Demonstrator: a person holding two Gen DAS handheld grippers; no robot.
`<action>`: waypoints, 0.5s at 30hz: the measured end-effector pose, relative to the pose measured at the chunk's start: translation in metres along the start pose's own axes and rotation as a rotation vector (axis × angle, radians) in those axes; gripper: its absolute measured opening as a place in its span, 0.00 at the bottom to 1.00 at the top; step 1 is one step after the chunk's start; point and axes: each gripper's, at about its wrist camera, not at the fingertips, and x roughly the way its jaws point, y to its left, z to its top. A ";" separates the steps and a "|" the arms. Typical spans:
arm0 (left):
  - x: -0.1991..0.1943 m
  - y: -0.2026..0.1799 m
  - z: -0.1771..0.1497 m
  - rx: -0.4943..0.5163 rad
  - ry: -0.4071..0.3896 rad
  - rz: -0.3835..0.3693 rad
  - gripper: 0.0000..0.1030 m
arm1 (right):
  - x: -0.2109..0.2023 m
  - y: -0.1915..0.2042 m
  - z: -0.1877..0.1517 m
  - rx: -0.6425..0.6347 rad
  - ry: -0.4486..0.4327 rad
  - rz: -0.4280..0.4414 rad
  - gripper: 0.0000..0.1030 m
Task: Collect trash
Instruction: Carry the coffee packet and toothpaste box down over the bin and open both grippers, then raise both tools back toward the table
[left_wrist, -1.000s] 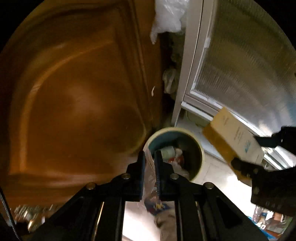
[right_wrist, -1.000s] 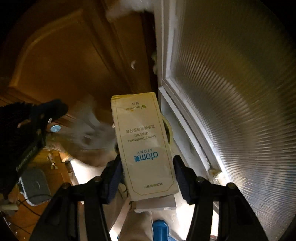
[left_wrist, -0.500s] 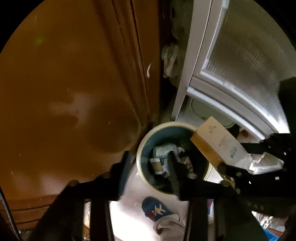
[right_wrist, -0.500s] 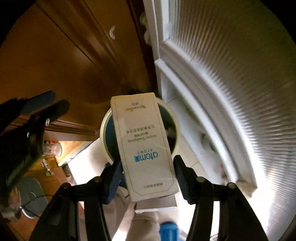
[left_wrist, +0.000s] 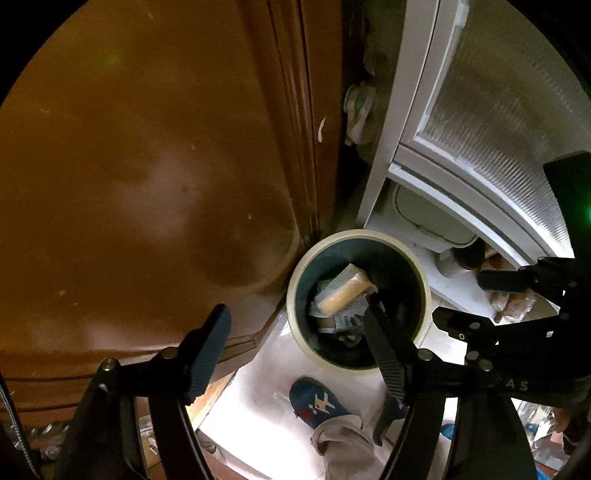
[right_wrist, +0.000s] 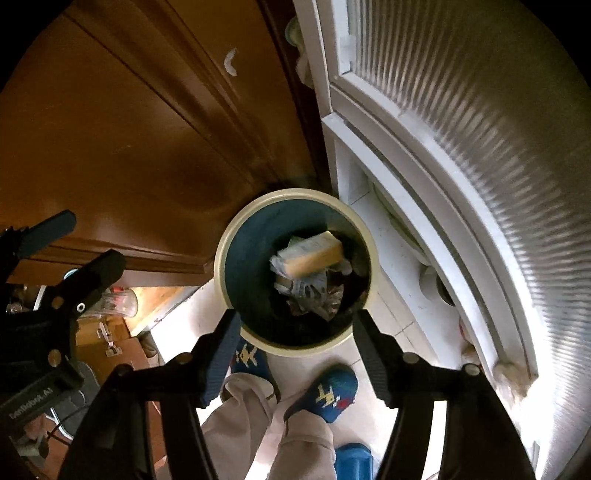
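A round bin with a cream rim (left_wrist: 300, 332) (right_wrist: 221, 280) and dark blue inside stands on the floor below both grippers. The yellow toothpaste box (left_wrist: 343, 291) (right_wrist: 314, 254) lies inside it on top of crumpled plastic wrappers (right_wrist: 310, 295). My left gripper (left_wrist: 295, 328) is open and empty above the bin's left side. My right gripper (right_wrist: 295, 332) is open and empty, directly above the bin; it also shows at the right of the left wrist view (left_wrist: 517, 295).
A brown wooden door (left_wrist: 147, 166) stands left of the bin. A white-framed ribbed glass door (right_wrist: 480, 129) stands to the right. The person's blue slippers (right_wrist: 328, 391) and beige trousers (right_wrist: 258, 424) are just in front of the bin on the white tile floor.
The right gripper opened and the toothpaste box dropped into the bin. The left gripper, shut on plastic wrapping a second ago, opened and is empty. Both views tilted down toward the bin.
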 end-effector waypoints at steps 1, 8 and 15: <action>-0.006 0.000 0.000 0.001 -0.002 0.000 0.71 | -0.007 0.001 0.000 -0.002 -0.004 0.001 0.62; -0.053 -0.002 0.009 0.008 -0.034 0.012 0.71 | -0.055 0.005 0.015 -0.029 -0.044 0.012 0.62; -0.135 0.004 0.025 -0.015 -0.103 0.008 0.71 | -0.145 0.027 0.015 -0.091 -0.146 0.016 0.62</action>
